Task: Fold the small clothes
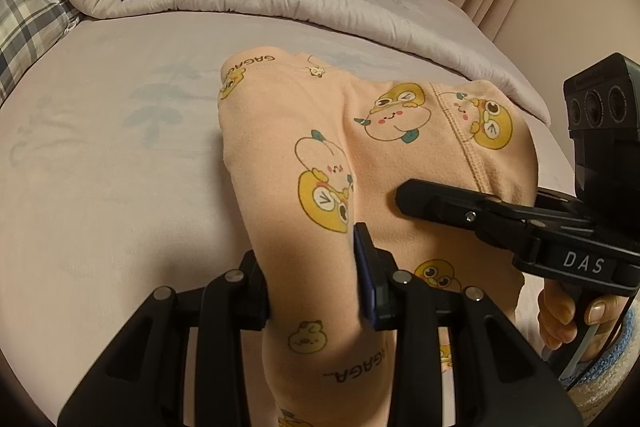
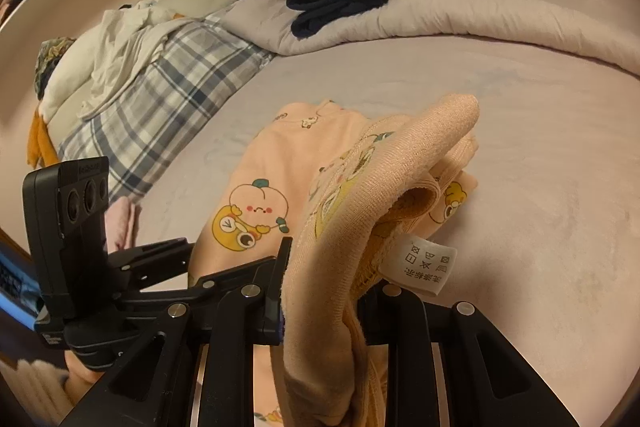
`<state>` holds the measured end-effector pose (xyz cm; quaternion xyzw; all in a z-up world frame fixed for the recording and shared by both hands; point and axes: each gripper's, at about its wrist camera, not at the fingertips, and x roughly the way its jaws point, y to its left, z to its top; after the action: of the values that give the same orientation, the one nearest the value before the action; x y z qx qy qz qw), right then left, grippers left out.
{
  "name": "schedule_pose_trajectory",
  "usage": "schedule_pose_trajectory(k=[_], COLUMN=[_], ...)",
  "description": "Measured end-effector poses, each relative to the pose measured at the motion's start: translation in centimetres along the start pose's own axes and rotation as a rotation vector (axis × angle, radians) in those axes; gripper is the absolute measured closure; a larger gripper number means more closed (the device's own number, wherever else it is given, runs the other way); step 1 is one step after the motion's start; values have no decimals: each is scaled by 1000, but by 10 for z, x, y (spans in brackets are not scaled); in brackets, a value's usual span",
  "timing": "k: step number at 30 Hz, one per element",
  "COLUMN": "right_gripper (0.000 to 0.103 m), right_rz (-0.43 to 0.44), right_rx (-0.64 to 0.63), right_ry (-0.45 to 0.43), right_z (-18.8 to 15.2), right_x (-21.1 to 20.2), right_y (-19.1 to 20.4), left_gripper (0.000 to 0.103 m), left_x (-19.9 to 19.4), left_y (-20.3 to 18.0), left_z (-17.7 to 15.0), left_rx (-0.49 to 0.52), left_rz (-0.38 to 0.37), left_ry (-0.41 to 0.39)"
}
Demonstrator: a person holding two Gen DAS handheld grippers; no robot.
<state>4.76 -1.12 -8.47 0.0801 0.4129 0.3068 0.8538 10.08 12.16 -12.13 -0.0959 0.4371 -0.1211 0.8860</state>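
The peach cartoon-printed cotton garment (image 1: 320, 155) is clamped by 2 grippers above the pale bed sheet (image 1: 120, 155); left gripper (image 1: 316, 291) and right gripper (image 2: 320, 291) are each closed on its fabric.

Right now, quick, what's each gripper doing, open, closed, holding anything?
Left gripper: closed on the peach cartoon-print garment.
Right gripper: closed on the same garment's ribbed edge, near its care label.
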Motion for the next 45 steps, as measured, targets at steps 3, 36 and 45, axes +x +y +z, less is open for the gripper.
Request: schedule_pose_trajectory(k=[3,36,45], right_gripper=[76,76,76], right_rz=[-1,-9,-23], right_rx=[2,100,133], right_ry=[2,89,106], right_z=[1,-3,-5], right_x=[2,38,40], right_y=[0,-27,-37], left_gripper=[69,66,55], left_x=[3,47,47], left_y=[1,19,23], left_z=[1,1,-2], left_rx=[-3,-28,-32], left_rz=[3,36,57], left_ry=[2,108,113])
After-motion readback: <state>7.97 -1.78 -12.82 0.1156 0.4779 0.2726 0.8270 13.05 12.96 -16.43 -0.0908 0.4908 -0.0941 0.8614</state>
